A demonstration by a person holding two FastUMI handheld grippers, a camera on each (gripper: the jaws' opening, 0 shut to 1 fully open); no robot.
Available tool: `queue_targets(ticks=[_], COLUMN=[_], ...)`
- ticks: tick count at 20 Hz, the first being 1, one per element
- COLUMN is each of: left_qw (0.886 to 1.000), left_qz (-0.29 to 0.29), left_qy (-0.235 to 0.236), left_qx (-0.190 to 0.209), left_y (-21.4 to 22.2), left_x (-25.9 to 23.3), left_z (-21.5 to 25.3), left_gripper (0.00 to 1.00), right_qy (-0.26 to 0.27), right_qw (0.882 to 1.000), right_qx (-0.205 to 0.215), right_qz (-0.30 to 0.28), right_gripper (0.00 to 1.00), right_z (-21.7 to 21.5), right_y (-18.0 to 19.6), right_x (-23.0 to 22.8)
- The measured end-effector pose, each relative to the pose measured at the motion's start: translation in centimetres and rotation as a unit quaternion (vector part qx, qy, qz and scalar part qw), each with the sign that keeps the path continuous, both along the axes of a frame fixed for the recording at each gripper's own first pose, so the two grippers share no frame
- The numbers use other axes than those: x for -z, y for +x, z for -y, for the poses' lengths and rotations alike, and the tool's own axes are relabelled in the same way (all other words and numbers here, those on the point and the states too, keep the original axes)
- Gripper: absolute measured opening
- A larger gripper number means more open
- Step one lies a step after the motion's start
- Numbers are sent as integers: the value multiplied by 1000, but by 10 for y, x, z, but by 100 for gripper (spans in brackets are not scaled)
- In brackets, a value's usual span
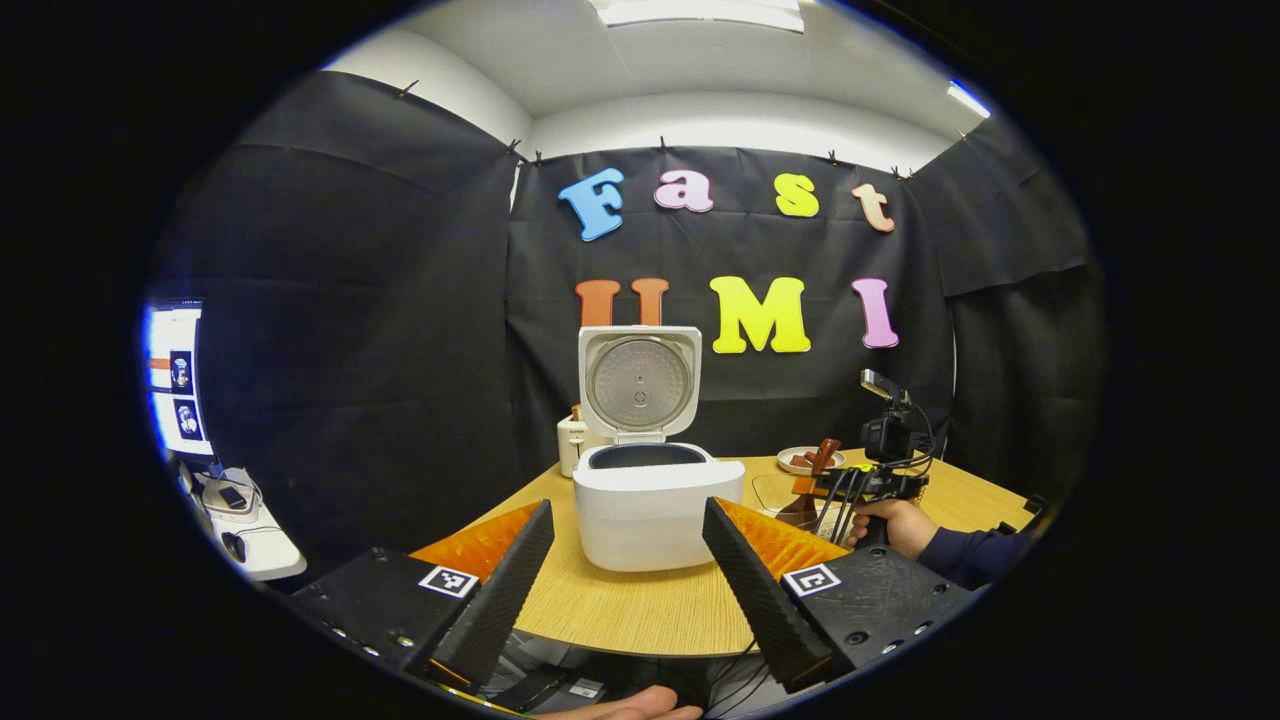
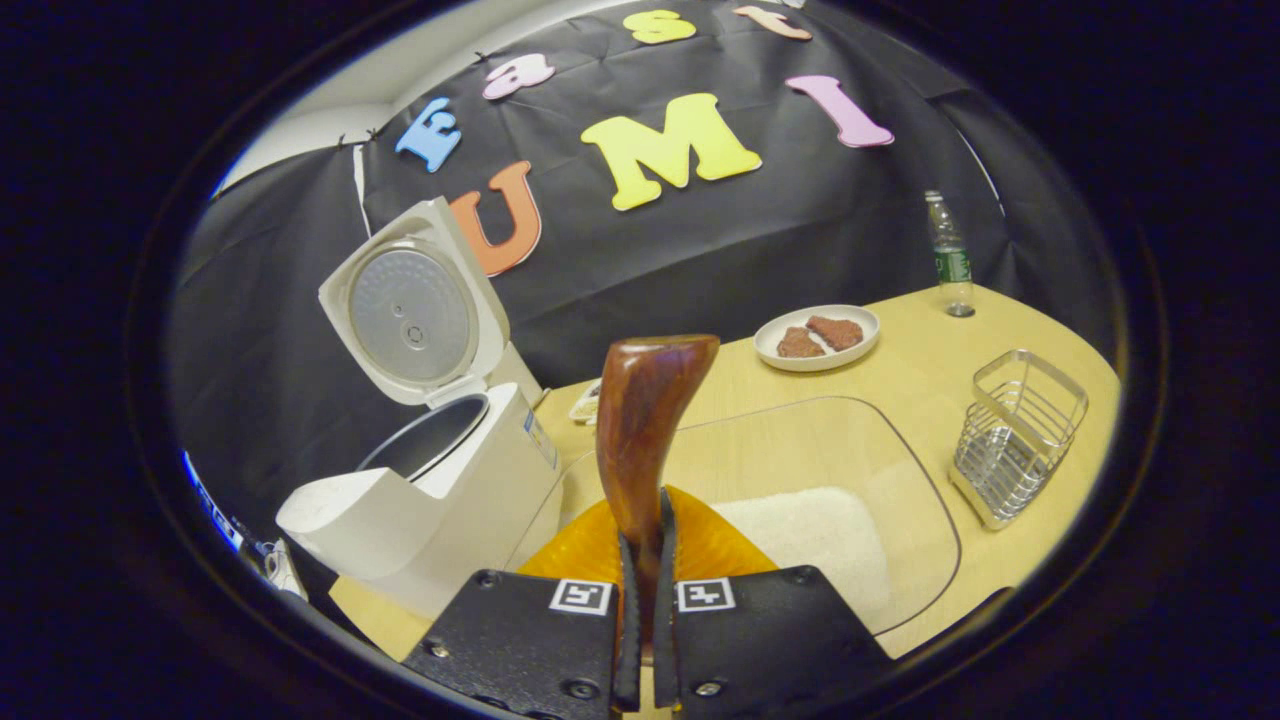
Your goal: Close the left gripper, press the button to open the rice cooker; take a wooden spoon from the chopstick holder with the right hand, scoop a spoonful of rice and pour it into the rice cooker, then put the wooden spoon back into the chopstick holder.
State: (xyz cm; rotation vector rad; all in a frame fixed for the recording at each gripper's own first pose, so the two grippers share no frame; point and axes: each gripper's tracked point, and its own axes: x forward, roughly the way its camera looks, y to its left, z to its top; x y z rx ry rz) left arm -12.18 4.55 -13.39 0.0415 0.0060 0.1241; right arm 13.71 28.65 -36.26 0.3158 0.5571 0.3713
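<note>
The white rice cooker (image 1: 655,510) stands open on the wooden table, its lid (image 1: 640,385) upright and its dark inner pot showing. My left gripper (image 1: 628,506) hangs open just in front of it, nothing between the fingers. My right gripper (image 2: 645,520) is shut on the brown wooden spoon (image 2: 650,420), which points up and away, over a clear container with white rice (image 2: 800,530). The cooker (image 2: 440,490) stands to the spoon's left. The wire chopstick holder (image 2: 1015,435) stands on the right. In the left gripper view a hand holds the right gripper (image 1: 880,480) with the spoon (image 1: 815,465).
A white plate (image 2: 817,337) with brown food pieces sits behind the rice container. A plastic bottle (image 2: 950,255) stands at the far right edge of the table. A small white jar (image 1: 572,440) is behind the cooker. A side desk with a screen (image 1: 175,375) is far left.
</note>
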Motion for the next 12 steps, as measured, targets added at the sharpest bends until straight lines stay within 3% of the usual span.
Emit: queue_targets(ticks=[8, 12], left_qw=[1000, 1000], left_qz=[-8, -10], left_qy=[-4, -2], left_qx=[9, 11], left_y=[3, 4], left_x=[5, 7], left_z=[6, 7], left_gripper=[95, 95], right_qy=[108, 170], right_qw=[991, 980], right_qx=[-39, -5], right_qz=[-71, -105], right_gripper=[10, 10], right_z=[-13, 3], right_y=[7, 11], right_x=[-7, -7])
